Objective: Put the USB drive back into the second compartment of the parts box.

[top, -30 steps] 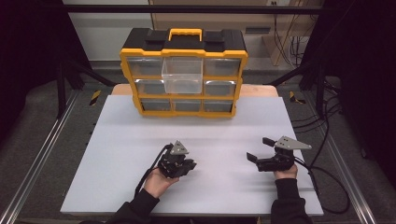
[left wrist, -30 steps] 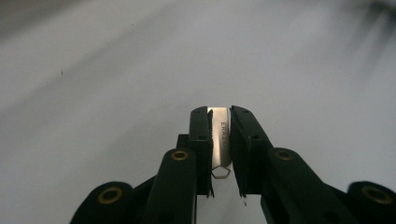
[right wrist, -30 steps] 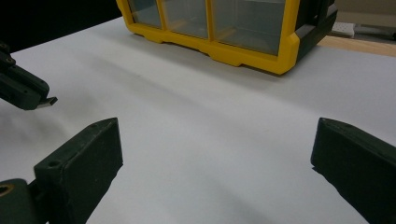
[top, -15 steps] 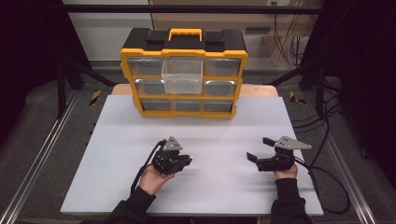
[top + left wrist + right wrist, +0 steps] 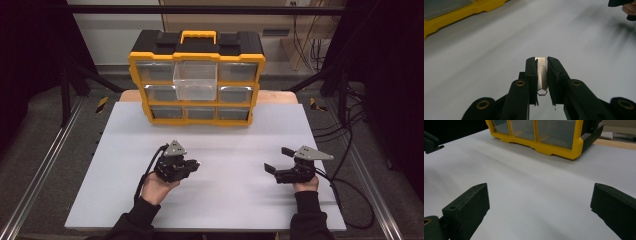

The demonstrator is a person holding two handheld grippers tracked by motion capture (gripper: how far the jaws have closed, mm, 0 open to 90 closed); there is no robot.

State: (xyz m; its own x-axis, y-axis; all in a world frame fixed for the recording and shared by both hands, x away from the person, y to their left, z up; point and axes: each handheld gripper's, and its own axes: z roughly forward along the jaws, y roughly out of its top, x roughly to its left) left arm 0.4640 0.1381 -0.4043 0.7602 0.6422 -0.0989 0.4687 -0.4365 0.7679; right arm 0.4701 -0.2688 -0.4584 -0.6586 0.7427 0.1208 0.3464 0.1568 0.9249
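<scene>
We grip a small flat metal piece point(image 5: 542, 72) in the left gripper point(image 5: 181, 165) near the table's point(image 5: 225, 200) middle. The right gripper point(image 5: 281, 161) waits wide open by the right edge. Judging by the organizer's point(image 5: 197, 80) pulled-out clear drawer point(image 5: 195, 80), we should carry the piece level and release just above it.

"era" stamped on metal piece point(image 5: 542, 72)

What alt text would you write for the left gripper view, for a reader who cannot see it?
The left gripper has its two black jaws closed on a thin flat metal piece with stamped letters, held above a white table. A yellow organizer edge sits at upper left, and a hand at upper right.
</scene>
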